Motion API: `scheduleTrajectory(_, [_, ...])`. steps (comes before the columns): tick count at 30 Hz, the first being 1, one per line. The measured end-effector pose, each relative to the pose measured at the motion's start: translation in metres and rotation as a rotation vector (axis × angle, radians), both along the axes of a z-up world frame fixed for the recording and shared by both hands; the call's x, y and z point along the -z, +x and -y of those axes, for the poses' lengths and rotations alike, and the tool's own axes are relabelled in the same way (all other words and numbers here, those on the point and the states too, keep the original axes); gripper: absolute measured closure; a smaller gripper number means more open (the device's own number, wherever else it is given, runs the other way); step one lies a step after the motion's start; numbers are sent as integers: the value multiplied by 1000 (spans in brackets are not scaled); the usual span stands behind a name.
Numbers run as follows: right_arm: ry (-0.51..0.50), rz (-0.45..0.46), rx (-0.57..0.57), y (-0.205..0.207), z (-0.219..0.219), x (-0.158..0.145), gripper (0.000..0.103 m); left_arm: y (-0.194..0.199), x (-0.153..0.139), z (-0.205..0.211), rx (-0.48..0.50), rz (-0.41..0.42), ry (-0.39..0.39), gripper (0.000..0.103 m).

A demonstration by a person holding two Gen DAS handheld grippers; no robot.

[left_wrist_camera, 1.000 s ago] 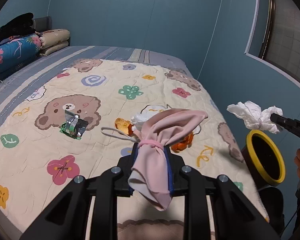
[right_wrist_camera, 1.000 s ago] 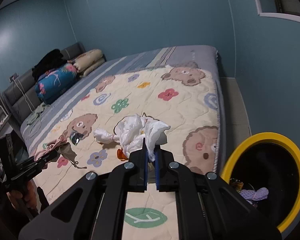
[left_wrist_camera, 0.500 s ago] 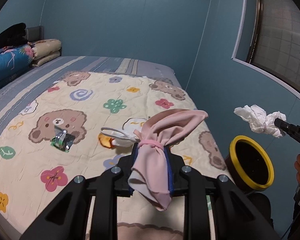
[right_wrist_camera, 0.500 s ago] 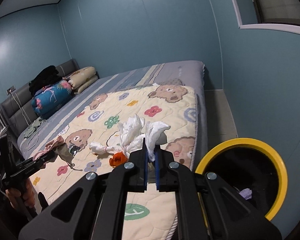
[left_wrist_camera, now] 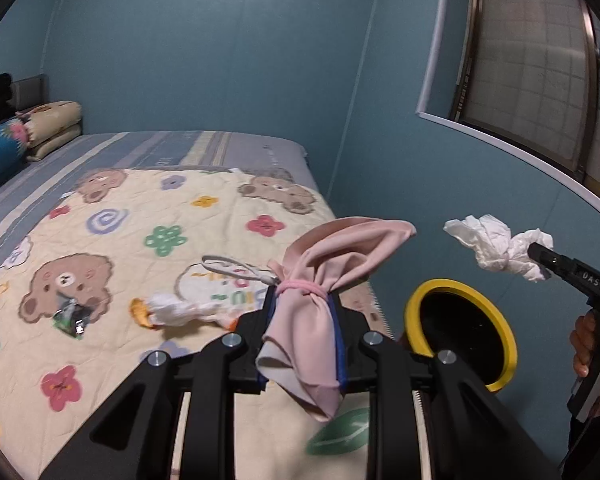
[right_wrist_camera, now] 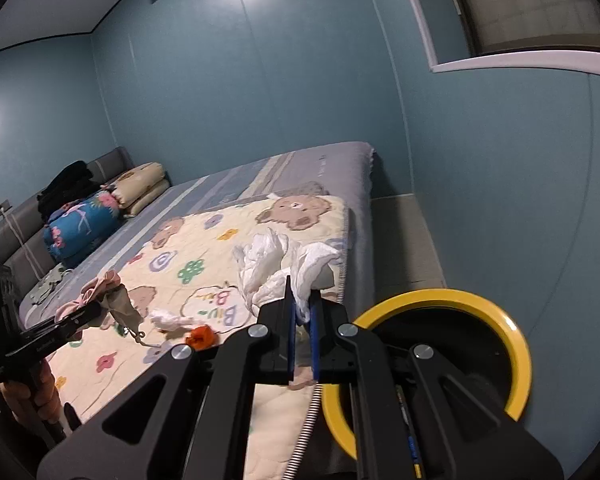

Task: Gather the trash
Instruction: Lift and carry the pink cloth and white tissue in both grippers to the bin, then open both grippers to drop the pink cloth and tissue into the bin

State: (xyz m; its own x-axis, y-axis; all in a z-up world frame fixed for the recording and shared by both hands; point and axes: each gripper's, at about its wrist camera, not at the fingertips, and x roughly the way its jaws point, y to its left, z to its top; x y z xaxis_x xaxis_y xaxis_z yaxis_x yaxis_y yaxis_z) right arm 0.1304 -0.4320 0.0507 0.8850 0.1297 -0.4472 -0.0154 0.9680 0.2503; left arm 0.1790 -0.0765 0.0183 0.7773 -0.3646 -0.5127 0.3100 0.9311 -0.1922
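Observation:
My left gripper (left_wrist_camera: 302, 322) is shut on a pink face mask (left_wrist_camera: 332, 264) with its ear loop (left_wrist_camera: 236, 268) hanging out, held above the bed's right edge. My right gripper (right_wrist_camera: 302, 312) is shut on a crumpled white tissue (right_wrist_camera: 276, 264), held in the air just left of the bin; it also shows in the left wrist view (left_wrist_camera: 496, 246). The black bin with a yellow rim (right_wrist_camera: 496, 312) stands on the floor beside the bed (left_wrist_camera: 420, 304). On the quilt lie a white tissue wad (left_wrist_camera: 176, 308), an orange scrap (right_wrist_camera: 200, 336) and a foil wrapper (left_wrist_camera: 70, 316).
The bed carries a cream quilt with bears and flowers (left_wrist_camera: 120, 240). Folded bedding and pillows (right_wrist_camera: 100, 204) lie at the headboard. A blue wall and a window (left_wrist_camera: 540, 72) stand to the right. A narrow floor strip (right_wrist_camera: 404, 236) runs beside the bed.
Both grippers have drawn back and swung right toward the bin, each keeping its load. The bin shows closer to both grippers; the trash on the quilt has slid left in view.

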Motion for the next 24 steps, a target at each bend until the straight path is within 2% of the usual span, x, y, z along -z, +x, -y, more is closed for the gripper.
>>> scheduleTrajectory(14, [17,-14,156,-10,70,20,98,33,2,114,205,-15,6,81])
scheduleTrajectory(24, [38,-72,217,-7,105,52,98,47,19,189,335,-62,16,81])
